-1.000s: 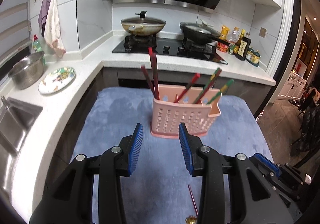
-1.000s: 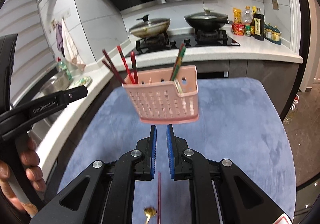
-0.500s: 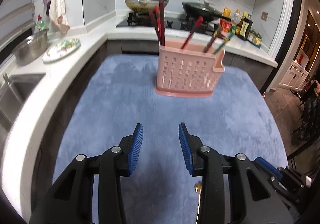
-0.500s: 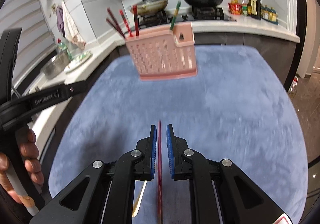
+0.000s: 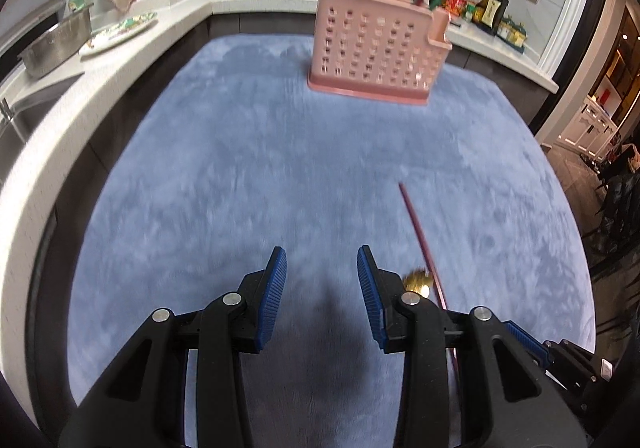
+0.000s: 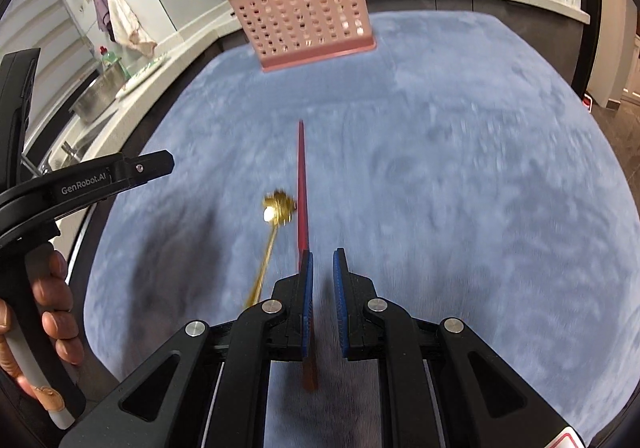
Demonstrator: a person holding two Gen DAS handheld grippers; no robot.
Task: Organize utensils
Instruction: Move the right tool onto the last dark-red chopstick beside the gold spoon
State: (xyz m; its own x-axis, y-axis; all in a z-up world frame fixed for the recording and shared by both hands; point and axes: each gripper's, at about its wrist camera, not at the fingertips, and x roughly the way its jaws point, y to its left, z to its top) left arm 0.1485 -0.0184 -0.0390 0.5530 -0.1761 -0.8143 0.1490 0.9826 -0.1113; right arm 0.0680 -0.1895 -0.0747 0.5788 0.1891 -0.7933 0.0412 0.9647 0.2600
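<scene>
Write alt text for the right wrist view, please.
The right tongs, slightly parted, hover over a red chopstick lying on a blue mat beside a gold spoon. Farther back stands a pink utensil basket holding chopsticks.

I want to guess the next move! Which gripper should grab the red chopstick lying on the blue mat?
Probably the right gripper. The red chopstick runs right up to its narrow gap, beside the gold spoon. The left gripper is open, but the chopstick lies off to its side.
</scene>
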